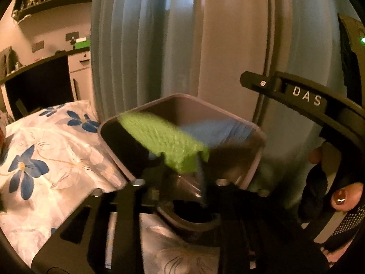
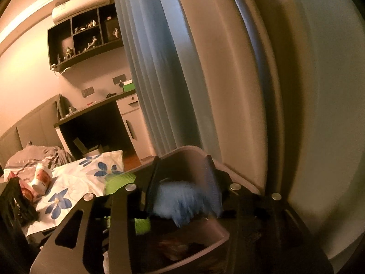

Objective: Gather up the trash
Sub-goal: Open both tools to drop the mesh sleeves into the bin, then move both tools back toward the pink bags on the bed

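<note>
Left gripper (image 1: 182,178): jaws parted, blurred green cloth (image 1: 164,139) between them, over bin (image 1: 255,157). Right gripper (image 2: 182,196): jaws parted around blue fluffy cloth (image 2: 180,201); contact unclear.

The green cloth (image 1: 168,141) over the bin (image 1: 257,159) was smeared by motion blur, its edges and weave unreadable. The blue fluffy piece (image 2: 180,201) between the right gripper (image 2: 182,196) jaws was likewise blurred, so whether the pads touched it could not be told. The bin's bottom lay hidden behind the left gripper (image 1: 180,182) body. Small figures on the wall shelf (image 2: 86,36) were too tiny to identify. A cup (image 2: 42,178) on the bed (image 2: 75,182) bore a label too small to read. A hand (image 1: 346,196) was cut off at the right edge.
</note>
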Motion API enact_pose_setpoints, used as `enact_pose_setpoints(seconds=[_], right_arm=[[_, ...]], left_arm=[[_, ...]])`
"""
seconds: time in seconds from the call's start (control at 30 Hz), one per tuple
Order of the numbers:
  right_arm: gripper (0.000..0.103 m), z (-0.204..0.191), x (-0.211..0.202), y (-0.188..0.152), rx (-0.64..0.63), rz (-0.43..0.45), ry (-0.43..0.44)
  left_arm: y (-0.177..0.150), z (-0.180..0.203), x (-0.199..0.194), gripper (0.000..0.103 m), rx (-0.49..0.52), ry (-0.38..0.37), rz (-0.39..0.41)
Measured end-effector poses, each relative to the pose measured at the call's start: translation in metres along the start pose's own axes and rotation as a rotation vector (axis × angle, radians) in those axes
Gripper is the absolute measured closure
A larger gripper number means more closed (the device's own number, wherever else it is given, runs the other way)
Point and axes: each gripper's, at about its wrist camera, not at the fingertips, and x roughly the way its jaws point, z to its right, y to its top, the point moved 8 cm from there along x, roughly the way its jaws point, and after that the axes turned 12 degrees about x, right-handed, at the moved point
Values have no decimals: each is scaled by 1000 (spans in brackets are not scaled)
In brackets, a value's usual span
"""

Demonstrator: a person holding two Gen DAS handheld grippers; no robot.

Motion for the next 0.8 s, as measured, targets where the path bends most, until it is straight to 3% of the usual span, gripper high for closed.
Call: enact_pose_setpoints(seconds=[0.03, 0.2, 0.33, 0.5, 0.63, 0.8], right_arm=[[62, 0, -1, 1, 1, 2, 0], [54, 1, -13, 7, 16, 29, 17], [35, -2, -29, 10, 21, 64, 34], [17, -10, -53, 7, 24, 101, 74], [15, -21, -68, -3, -4, 96, 105], [14, -34, -87, -19, -24, 86, 133]], left_arm=[[-1, -2, -1, 49, -8, 5, 2], [-5, -11, -11, 25, -50, 31, 14], [-9, -25, -28, 9, -108, 98, 35], [-20, -41, -54, 6, -169, 182, 47], [-28, -57, -89, 6, -187, 296, 70], [-35, -74, -129, 6, -201, 379, 104]])
